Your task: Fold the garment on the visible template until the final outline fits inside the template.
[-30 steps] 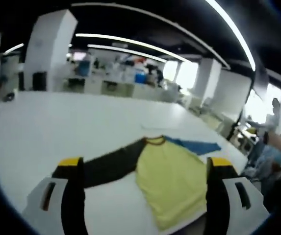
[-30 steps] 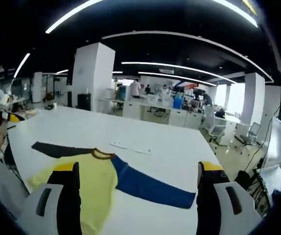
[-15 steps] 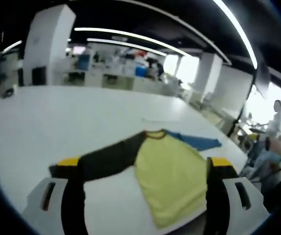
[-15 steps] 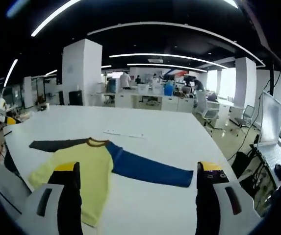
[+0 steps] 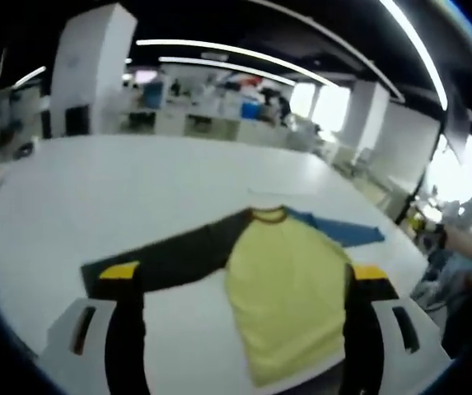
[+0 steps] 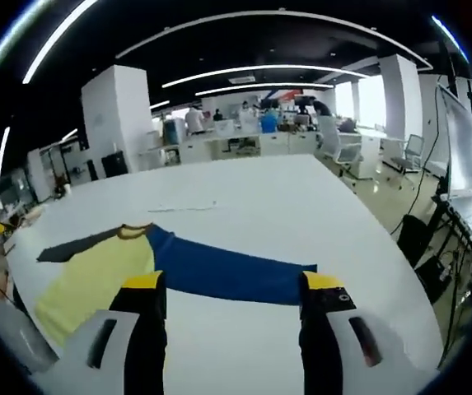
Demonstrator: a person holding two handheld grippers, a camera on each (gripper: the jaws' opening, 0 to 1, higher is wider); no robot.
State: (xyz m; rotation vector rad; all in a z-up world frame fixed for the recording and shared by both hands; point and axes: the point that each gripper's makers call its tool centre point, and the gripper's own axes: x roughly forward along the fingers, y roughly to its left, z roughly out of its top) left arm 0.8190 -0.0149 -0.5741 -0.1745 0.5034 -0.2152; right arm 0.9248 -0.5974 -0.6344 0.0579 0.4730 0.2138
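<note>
A long-sleeved shirt lies flat on the white table [image 5: 95, 189]. Its body is yellow [image 5: 285, 280], one sleeve is black [image 5: 170, 255] and the other blue [image 5: 343, 233]. In the right gripper view the blue sleeve [image 6: 219, 271] stretches towards me, with the yellow body [image 6: 87, 276] to its left and the black sleeve [image 6: 75, 245] beyond. My left gripper [image 5: 240, 276] hovers open above the shirt's body and black sleeve. My right gripper [image 6: 231, 288] hovers open over the blue sleeve's end. Both hold nothing.
A thin pale strip [image 6: 182, 206] lies on the table [image 6: 301, 189] beyond the collar. A person's arm [image 5: 466, 243] shows at the right of the left gripper view. White pillars [image 6: 116, 115], desks and chairs stand around the room.
The right gripper view has closed in on the blue sleeve, whose cuff now lies between the jaws. The left gripper view has shifted slightly. The shirt itself has not moved.
</note>
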